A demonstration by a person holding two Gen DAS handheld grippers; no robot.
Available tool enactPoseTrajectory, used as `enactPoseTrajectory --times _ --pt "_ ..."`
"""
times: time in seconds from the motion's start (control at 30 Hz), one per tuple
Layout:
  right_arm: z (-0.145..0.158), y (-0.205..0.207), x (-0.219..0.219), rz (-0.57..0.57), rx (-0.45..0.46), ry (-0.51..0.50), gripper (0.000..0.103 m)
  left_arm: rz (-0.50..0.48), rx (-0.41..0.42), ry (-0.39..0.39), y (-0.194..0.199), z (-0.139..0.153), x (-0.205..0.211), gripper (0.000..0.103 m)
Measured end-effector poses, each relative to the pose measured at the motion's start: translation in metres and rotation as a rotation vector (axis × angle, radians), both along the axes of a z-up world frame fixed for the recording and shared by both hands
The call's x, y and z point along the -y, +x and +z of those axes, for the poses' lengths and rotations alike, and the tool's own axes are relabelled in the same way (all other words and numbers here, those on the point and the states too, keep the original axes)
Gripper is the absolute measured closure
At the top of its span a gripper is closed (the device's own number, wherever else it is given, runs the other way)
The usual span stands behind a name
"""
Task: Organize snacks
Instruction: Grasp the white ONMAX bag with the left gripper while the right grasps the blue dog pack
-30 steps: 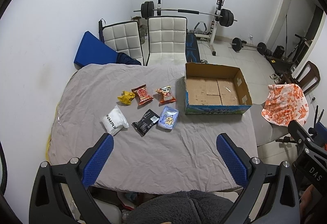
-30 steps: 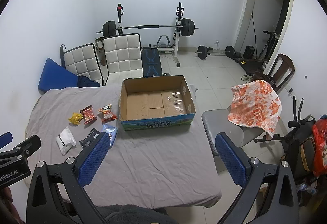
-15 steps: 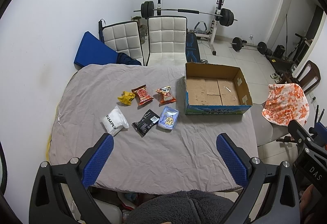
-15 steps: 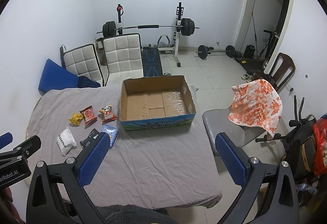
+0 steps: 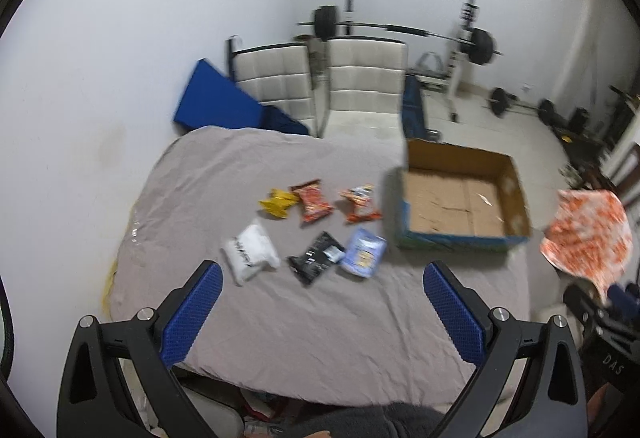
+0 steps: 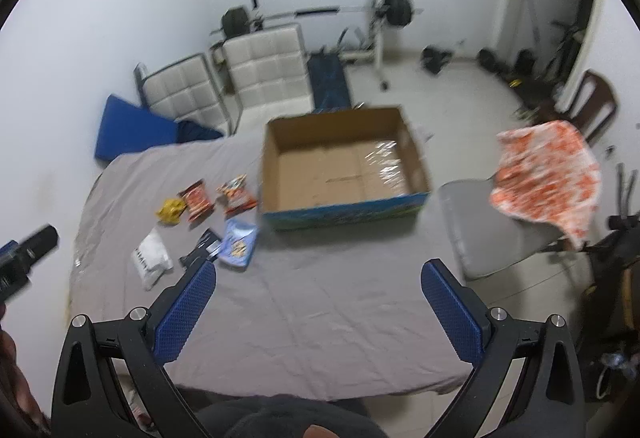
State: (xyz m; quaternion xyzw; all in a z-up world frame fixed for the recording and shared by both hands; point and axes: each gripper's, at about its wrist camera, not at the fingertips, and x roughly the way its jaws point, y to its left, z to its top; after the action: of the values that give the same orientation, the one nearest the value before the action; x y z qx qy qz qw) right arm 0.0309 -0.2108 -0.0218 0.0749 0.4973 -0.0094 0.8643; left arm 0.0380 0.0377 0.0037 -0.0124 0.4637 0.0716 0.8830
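Note:
Several snack packets lie on the grey-covered table (image 5: pixel 320 326): a yellow one (image 5: pixel 276 202), a red one (image 5: pixel 314 200), an orange one (image 5: pixel 360 204), a white pouch (image 5: pixel 252 258), a black pouch (image 5: pixel 316 256) and a light blue pouch (image 5: pixel 364 252). To their right stands an empty cardboard box (image 5: pixel 460 206) with its top open. My left gripper (image 5: pixel 320 302) hangs open above the table's near edge, nothing between its fingers. My right gripper (image 6: pixel 316 302) is open too, in front of the box (image 6: pixel 344 170), with the blue pouch (image 6: pixel 239 246) by its left finger.
Two white padded chairs (image 5: pixel 320 82) stand behind the table, beside a blue mat (image 5: pixel 216 98). A grey chair with an orange-patterned cloth (image 6: pixel 548 174) sits right of the table. A barbell rack (image 5: pixel 400 30) and weights fill the back of the room.
Both grippers have moved forward and lower toward the table, so the snacks and box look larger and blurred. Both stay open. Nothing on the table has shifted.

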Motion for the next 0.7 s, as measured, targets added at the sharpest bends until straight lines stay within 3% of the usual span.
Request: enactPoseTrajectory --times 0.13,0.23,0.3,0.43,0.57,0.7 --pt "-0.051 0.041 -0.013 0.076 -0.093 0.083 0.0 0.119 -0.018 0.011 0.024 -0.02 -0.034 0.0" --pt "-0.096 0.07 -0.032 0.134 -0.157 0.121 0.0 0.174 -0.082 0.01 0.041 -0.048 -0.058 0.0" --pt "-0.129 0.089 -0.051 0.157 -0.208 0.129 0.0 0.209 -0.131 0.021 0.051 -0.073 -0.075 0.0" --pt "-0.191 0.119 -0.087 0.139 -0.304 0.139 0.0 0.241 -0.256 -0.035 0.071 -0.132 -0.113 0.0" --pt "-0.251 0.145 -0.124 0.094 -0.403 0.179 0.0 0.185 -0.366 -0.071 0.1 -0.187 -0.149 0.0" --pt "-0.304 0.171 -0.158 0.06 -0.493 0.17 0.0 0.029 -0.438 -0.017 0.128 -0.237 -0.17 0.0"
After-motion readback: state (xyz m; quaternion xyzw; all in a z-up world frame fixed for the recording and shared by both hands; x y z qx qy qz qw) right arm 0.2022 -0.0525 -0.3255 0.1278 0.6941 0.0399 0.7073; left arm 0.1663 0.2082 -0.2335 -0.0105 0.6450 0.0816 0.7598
